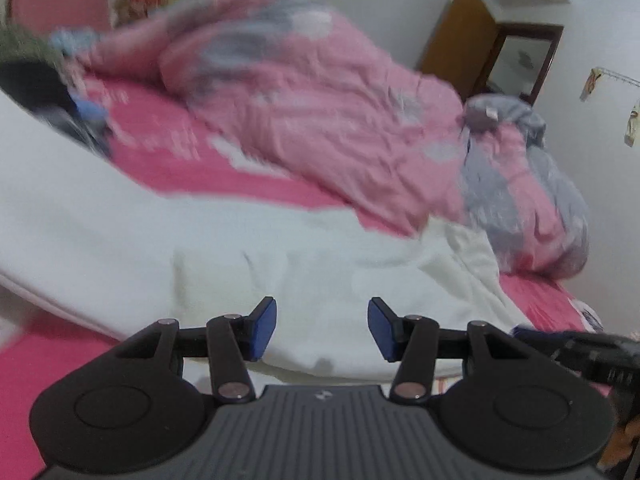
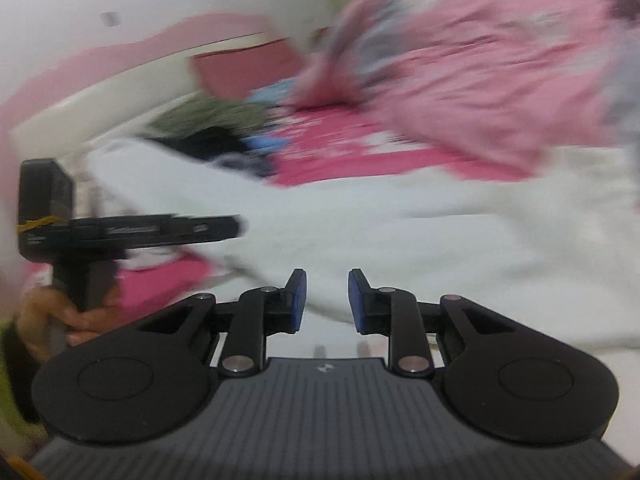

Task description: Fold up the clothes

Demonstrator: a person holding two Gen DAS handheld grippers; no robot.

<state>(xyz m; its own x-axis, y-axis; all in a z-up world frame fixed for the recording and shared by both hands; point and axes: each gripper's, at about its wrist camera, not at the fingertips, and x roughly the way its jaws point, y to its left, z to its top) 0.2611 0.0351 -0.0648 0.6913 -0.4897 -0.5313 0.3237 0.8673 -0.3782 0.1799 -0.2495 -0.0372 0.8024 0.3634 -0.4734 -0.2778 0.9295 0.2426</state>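
A bed (image 1: 168,184) with a pink sheet fills both views. A white garment (image 1: 224,264), soft and creased, lies spread just ahead of and under both claws. Beyond it sits a rumpled pink quilt (image 1: 320,120). The left claw (image 1: 322,328) gapes, empty; the right claw (image 2: 327,300) stands narrowly parted, empty.

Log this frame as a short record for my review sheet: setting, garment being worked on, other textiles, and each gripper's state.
setting: bed with bright pink sheet
garment: white garment spread across the bed, in front of both grippers
other textiles: crumpled pink and grey quilt behind it; dark and green clothes pile at the far side
left gripper: open, nothing between the fingers
right gripper: open, narrower gap, holding nothing
image quality: motion-blurred
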